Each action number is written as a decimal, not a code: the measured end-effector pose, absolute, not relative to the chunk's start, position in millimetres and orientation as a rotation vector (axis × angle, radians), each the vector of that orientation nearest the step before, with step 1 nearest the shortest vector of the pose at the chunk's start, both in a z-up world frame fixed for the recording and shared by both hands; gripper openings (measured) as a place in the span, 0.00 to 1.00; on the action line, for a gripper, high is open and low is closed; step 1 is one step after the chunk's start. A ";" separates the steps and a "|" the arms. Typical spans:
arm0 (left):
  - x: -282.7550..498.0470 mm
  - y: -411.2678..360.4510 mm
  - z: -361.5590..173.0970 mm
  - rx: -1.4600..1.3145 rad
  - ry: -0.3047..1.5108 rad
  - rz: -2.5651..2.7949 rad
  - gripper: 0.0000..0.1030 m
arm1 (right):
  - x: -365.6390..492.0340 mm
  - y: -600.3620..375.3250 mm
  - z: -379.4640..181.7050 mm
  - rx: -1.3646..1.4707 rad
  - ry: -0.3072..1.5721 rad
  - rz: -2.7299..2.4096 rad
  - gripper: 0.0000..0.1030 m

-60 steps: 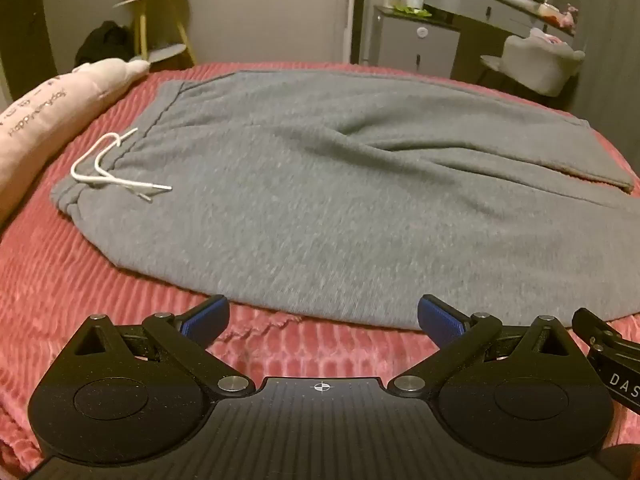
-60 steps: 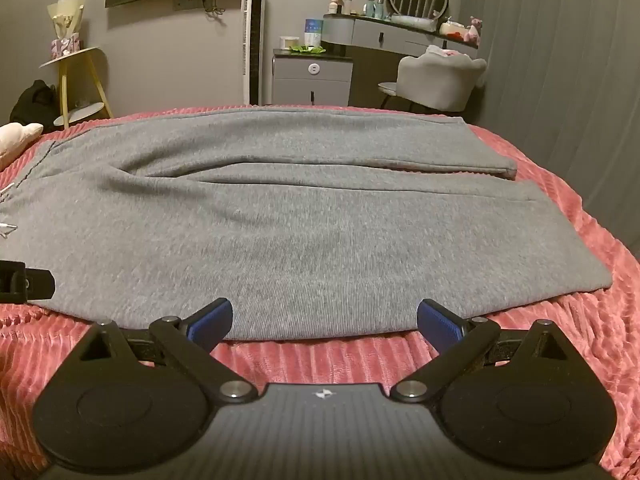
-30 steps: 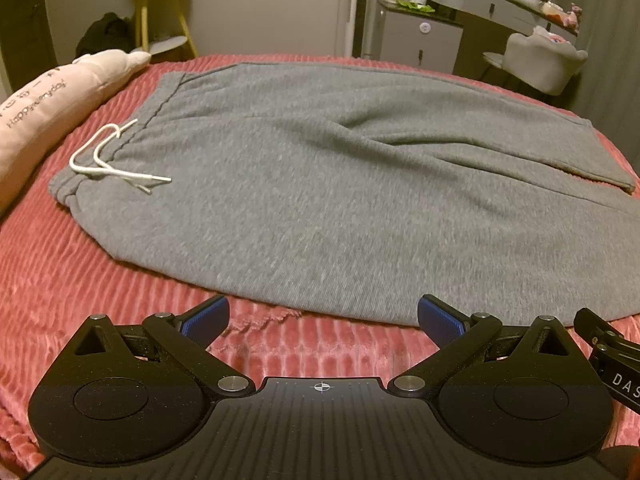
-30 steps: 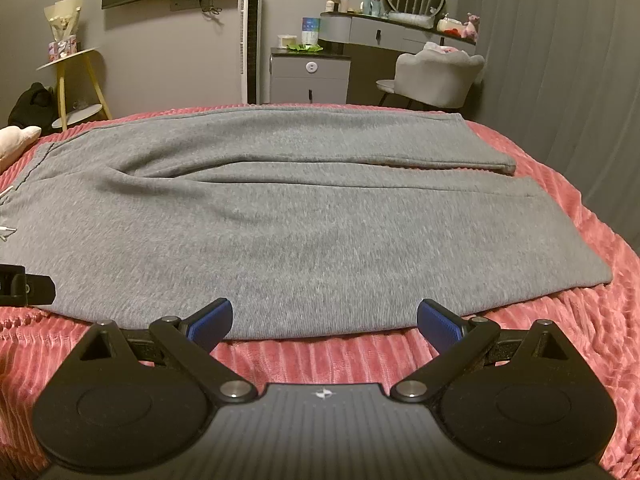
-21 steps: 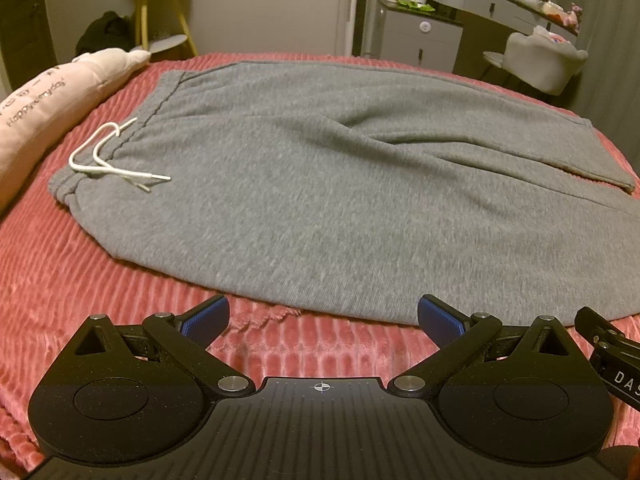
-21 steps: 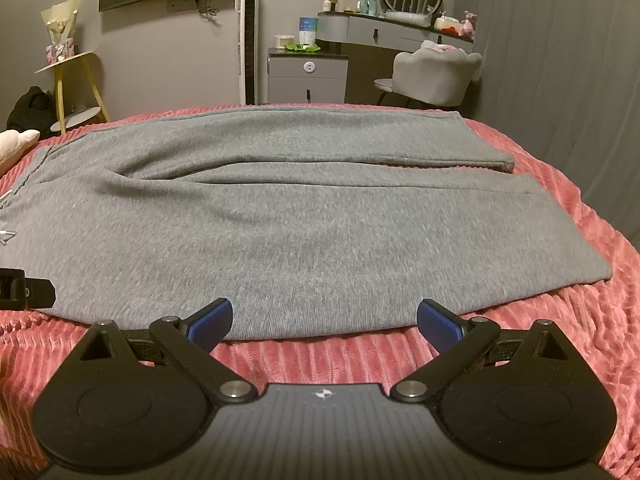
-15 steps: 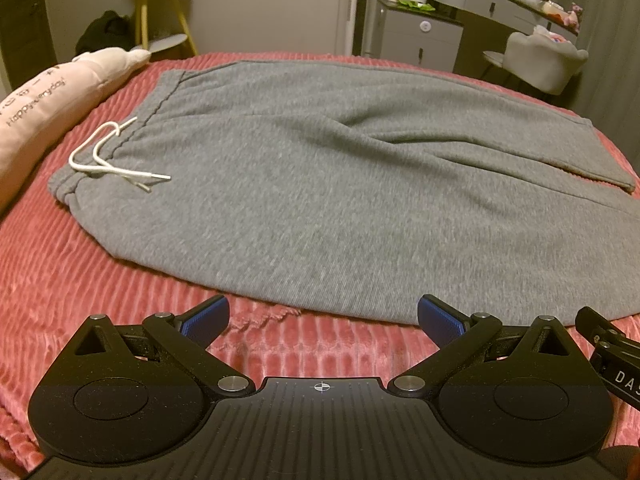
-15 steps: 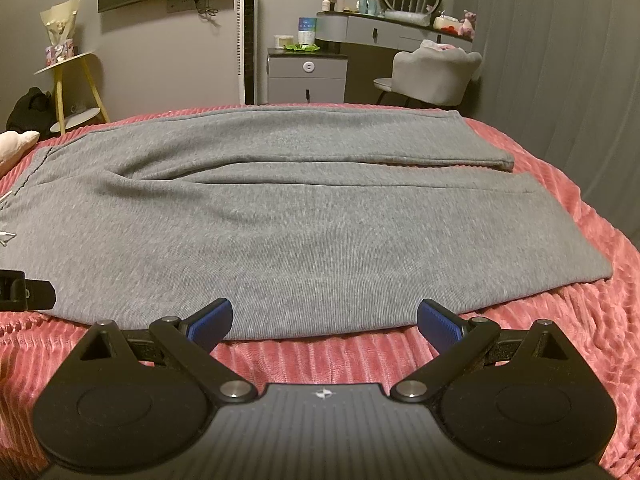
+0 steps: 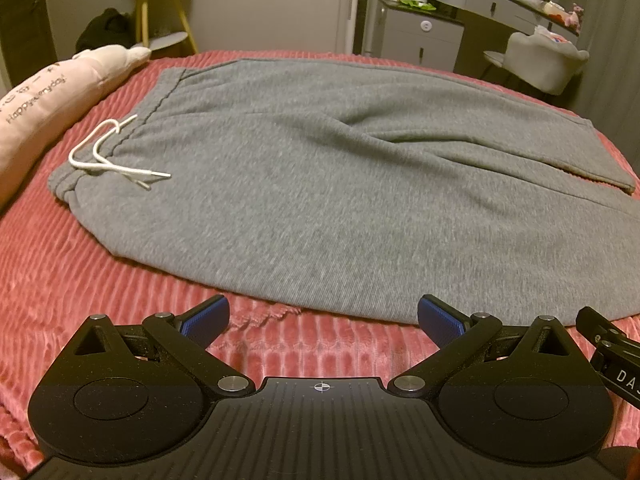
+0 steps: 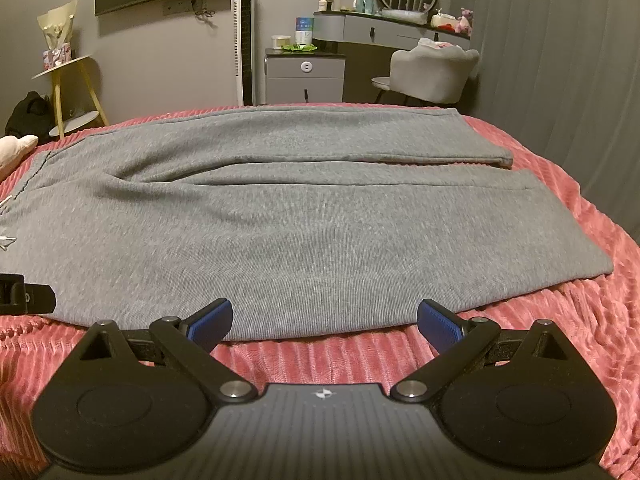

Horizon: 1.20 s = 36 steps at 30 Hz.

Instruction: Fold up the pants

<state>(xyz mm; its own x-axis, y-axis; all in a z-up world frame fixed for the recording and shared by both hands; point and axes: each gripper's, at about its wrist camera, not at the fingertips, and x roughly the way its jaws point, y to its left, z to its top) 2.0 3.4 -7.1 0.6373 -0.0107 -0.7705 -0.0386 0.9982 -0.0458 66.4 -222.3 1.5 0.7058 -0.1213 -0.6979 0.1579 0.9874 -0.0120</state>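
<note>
Grey sweatpants (image 9: 320, 184) lie spread flat across a red ribbed bedspread (image 9: 80, 272), waistband to the left with a white drawstring (image 9: 108, 160), both legs running to the right (image 10: 360, 216). My left gripper (image 9: 322, 318) is open and empty, just short of the pants' near edge, toward the waist half. My right gripper (image 10: 324, 322) is open and empty over the near edge of the front leg. Each gripper's body shows at the edge of the other's view.
A pink pillow (image 9: 44, 100) lies left of the waistband. Beyond the bed stand a yellow side table (image 10: 72, 88), a grey cabinet (image 10: 306, 76), a dressing table with a grey chair (image 10: 432, 72) and a curtain on the right.
Both grippers have crept slightly toward the near edge of the pants. Both stay open; the pants have not moved.
</note>
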 end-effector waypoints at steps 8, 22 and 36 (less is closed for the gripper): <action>1.1 3.0 -7.9 -0.061 0.881 0.016 1.00 | 66.4 -222.5 1.4 0.051 0.772 -0.155 0.96; -0.2 3.1 -9.8 -0.070 0.885 0.016 1.00 | 66.1 -223.1 1.4 0.064 0.774 -0.160 0.96; 1.4 5.2 -6.6 -0.079 0.890 0.014 1.00 | 65.9 -224.8 0.8 0.072 0.776 -0.161 0.96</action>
